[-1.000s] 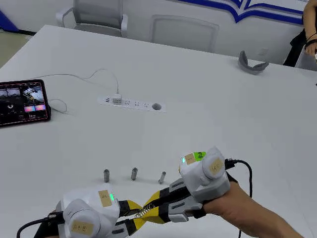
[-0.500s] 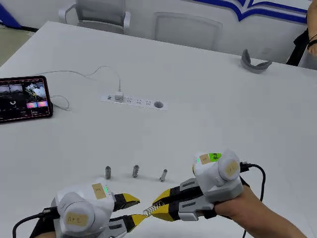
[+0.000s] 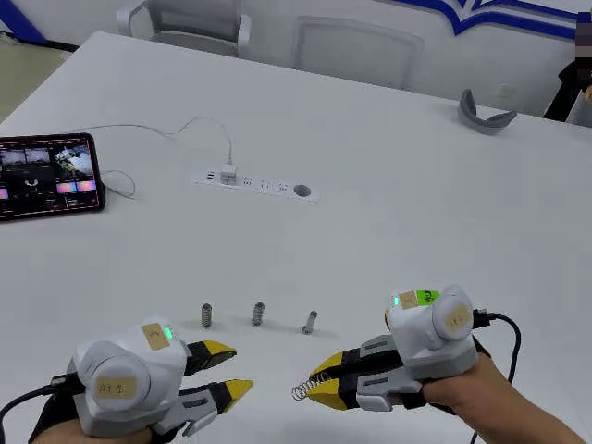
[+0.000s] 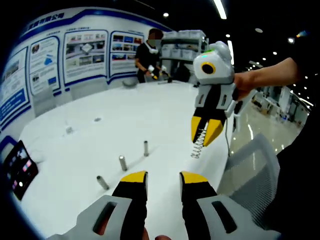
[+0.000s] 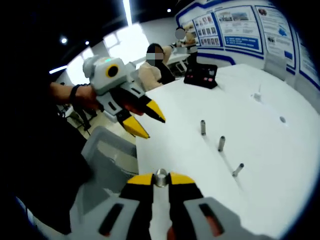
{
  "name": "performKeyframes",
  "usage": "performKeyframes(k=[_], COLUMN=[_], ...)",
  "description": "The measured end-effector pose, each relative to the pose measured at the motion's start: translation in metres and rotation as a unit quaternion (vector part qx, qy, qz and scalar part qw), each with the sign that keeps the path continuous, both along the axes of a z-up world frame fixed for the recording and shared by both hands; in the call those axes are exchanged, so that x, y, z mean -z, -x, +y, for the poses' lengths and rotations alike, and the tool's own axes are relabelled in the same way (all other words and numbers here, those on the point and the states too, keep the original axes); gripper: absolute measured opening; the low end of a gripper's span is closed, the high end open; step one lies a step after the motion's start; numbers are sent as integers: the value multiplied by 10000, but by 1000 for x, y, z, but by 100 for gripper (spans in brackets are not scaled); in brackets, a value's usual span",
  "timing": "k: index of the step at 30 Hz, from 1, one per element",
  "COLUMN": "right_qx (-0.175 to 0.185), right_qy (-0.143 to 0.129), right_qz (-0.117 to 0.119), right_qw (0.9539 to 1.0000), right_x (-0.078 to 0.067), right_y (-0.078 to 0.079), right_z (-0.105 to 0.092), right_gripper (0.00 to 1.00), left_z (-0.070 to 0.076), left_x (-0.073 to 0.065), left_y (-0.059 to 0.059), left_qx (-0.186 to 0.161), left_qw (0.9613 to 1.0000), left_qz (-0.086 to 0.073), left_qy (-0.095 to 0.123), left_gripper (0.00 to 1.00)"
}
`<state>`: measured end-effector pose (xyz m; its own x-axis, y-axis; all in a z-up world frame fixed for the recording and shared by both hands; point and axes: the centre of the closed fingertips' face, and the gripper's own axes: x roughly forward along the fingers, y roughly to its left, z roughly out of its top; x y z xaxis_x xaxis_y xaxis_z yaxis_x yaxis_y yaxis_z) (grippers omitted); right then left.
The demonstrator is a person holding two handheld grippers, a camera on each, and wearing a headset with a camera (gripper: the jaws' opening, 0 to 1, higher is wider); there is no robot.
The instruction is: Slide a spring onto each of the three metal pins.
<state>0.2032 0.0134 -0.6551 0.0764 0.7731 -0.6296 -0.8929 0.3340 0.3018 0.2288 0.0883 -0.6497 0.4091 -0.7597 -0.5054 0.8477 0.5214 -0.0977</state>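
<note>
Spring (image 3: 302, 389) clamped at one end in my right gripper (image 3: 316, 383), whose yellow-tipped jaws are closed on the coil, its free end poking toward my left gripper (image 3: 240, 367), low over the near edge of the white table (image 3: 388, 231). The left gripper's jaws stand apart with nothing between them, and a clear gap separates the two tools. In the right gripper view the coil sits end-on between the closed tips. Just beyond, three metal pins stand in a row on the tabletop: the left pin (image 3: 207, 315), the middle pin (image 3: 258, 314) and the right pin (image 3: 310, 322) (this last one leans a little; at this size I cannot tell whether any pin carries a coil). Farther back lies a white power strip (image 3: 254, 183) with a cable plugged in, and a tablet (image 3: 46, 176) with a lit screen rests by the left edge. A grey curved band (image 3: 486, 111) lies near the far side, with chairs (image 3: 185, 23) behind.
</note>
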Motion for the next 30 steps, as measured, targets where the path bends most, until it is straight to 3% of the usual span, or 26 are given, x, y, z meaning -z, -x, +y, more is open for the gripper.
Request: performKeyframes(k=[7, 16, 30], right_qx=[19, -40, -362], right_qy=[187, 632, 1204], right_qz=[-2, -98, -265], right_qw=[9998, 9979, 9917], right_x=[8, 19, 28], right_y=[-9, -27, -62], right_z=[-11, -24, -31], right_gripper=[12, 12, 12], left_z=[14, 34, 67], left_x=[2, 3, 2], left_y=[-7, -15, -27], left_qx=[-304, -606, -1136], left_qw=[9995, 9981, 9935], left_qz=[35, 39, 67], left_qy=[-24, -87, -50], left_gripper=[31, 37, 44])
